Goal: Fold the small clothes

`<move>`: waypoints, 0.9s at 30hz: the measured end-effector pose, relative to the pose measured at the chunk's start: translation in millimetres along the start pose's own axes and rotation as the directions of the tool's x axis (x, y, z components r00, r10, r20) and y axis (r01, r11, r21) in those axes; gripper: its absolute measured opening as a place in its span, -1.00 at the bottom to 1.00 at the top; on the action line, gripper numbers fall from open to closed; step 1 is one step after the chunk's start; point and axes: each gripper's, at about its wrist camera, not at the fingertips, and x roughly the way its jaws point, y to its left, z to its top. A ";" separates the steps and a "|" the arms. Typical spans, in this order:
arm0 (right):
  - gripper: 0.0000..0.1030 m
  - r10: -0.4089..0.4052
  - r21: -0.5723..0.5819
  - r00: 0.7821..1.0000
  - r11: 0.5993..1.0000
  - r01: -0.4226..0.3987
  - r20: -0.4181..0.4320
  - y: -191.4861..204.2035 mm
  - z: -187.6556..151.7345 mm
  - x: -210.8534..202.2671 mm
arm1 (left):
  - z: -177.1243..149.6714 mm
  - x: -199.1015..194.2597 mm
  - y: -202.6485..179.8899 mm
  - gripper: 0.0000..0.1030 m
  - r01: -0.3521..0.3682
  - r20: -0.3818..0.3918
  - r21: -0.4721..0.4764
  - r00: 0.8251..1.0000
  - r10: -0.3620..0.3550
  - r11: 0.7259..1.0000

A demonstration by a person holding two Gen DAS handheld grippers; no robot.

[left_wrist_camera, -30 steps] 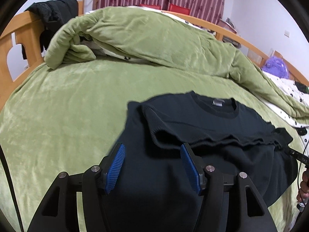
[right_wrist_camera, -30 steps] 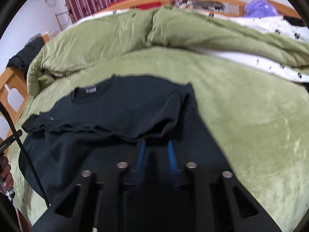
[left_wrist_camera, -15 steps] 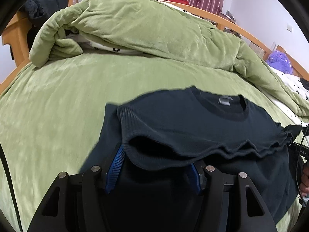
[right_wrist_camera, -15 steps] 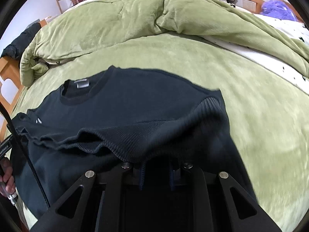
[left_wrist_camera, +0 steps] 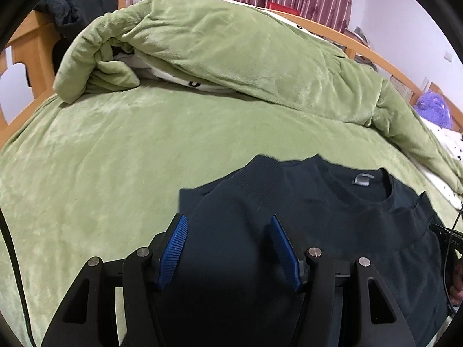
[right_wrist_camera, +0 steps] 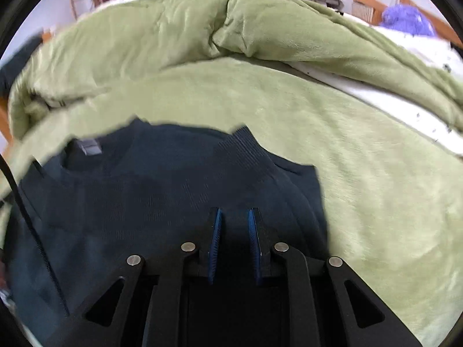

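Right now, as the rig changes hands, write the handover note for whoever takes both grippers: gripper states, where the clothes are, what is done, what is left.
Left gripper: jaws stand half apart and black sweater cloth fills the gap; whether it grips is unclear.
Right gripper: nearly closed on the sweater's cloth.
Sweater: lies on the green blanket, collar at the far end.
Done: ribbed hem is folded up close to the collar.
Left: probably set the hem down, release, smooth it, then fold the sides in.
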 end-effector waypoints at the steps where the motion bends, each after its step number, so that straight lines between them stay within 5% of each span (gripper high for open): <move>1: -0.63 -0.017 -0.012 1.000 1.000 0.017 -0.001 -2.9 -5.1 1.1 | -2.9 -2.0 2.8 0.12 -0.008 0.005 -0.006 1.000 0.008 1.000; 11: -0.81 -0.081 0.013 0.997 0.997 0.081 0.017 -20.8 -23.3 -8.3 | -30.6 -18.7 31.3 0.11 -0.072 -0.045 -0.057 0.997 0.070 0.996; 21: -0.07 -0.033 0.025 0.996 0.999 0.031 0.089 -18.4 -68.7 -70.6 | -65.6 -59.8 36.5 0.18 -0.040 -0.070 -0.053 0.997 0.036 0.998; 27: 0.17 -0.075 0.063 0.992 0.996 0.069 0.098 -49.8 -114.0 -103.2 | -102.1 -90.6 53.6 0.24 -0.030 -0.078 -0.080 0.997 0.023 0.996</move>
